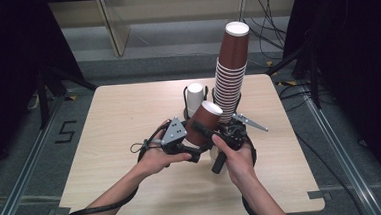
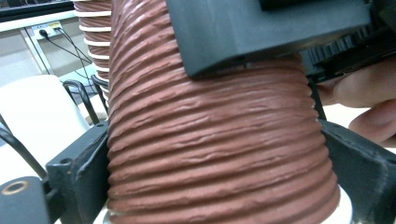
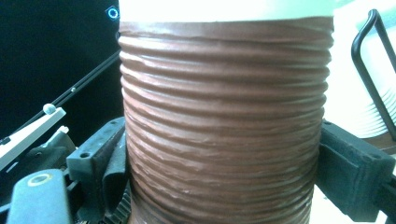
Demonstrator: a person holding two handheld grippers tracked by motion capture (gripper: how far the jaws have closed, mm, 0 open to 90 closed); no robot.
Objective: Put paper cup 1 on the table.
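Note:
A brown ribbed paper cup (image 1: 202,124) hangs tilted over the middle of the table, its white end up. My left gripper (image 1: 195,138) comes at it from the left and my right gripper (image 1: 212,136) from the right. In the left gripper view the cup (image 2: 215,140) sits between both jaws of my left gripper (image 2: 217,168), which touch its sides; one jaw of the right gripper lies against its upper part. In the right gripper view the cup (image 3: 224,116) stands between the jaws of my right gripper (image 3: 224,163), pressed on both sides.
Behind the held cup a tall stack of brown cups (image 1: 231,70) rises from a black wire holder (image 1: 238,102). A white cup (image 1: 194,94) stands in a second wire holder beside it. The wooden table (image 1: 114,117) ends close behind the holders. Dark stands flank it.

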